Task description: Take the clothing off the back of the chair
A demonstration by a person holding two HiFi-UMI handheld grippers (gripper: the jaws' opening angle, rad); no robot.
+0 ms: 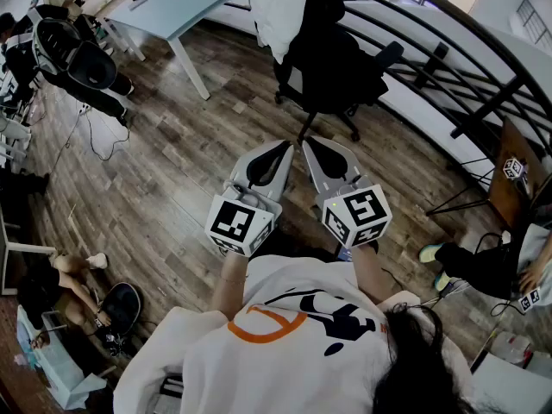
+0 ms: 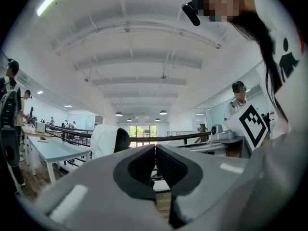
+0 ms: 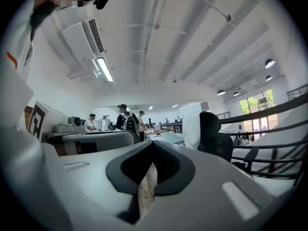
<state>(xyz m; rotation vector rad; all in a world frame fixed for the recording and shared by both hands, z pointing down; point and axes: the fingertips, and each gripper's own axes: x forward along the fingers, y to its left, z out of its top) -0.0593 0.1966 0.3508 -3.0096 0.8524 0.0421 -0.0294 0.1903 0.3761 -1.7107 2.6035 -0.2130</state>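
A black office chair (image 1: 332, 63) stands on the wood floor ahead of me, beside the railing. White clothing (image 1: 278, 7) hangs over its back. My left gripper (image 1: 288, 144) and right gripper (image 1: 305, 142) are held side by side, well short of the chair, tips pointing toward it. Both are shut with nothing between the jaws. In the left gripper view the white clothing (image 2: 103, 139) and the dark headrest (image 2: 121, 139) sit left of the shut jaws. In the right gripper view the clothing (image 3: 193, 128) and chair (image 3: 215, 137) lie to the right.
A pale blue table (image 1: 185, 3) stands left of the chair. A black railing (image 1: 453, 54) runs behind it. More black chairs (image 1: 82, 63) and floor cables (image 1: 102, 136) are at the left. People sit at the lower left (image 1: 69, 279) and at the right (image 1: 483, 261).
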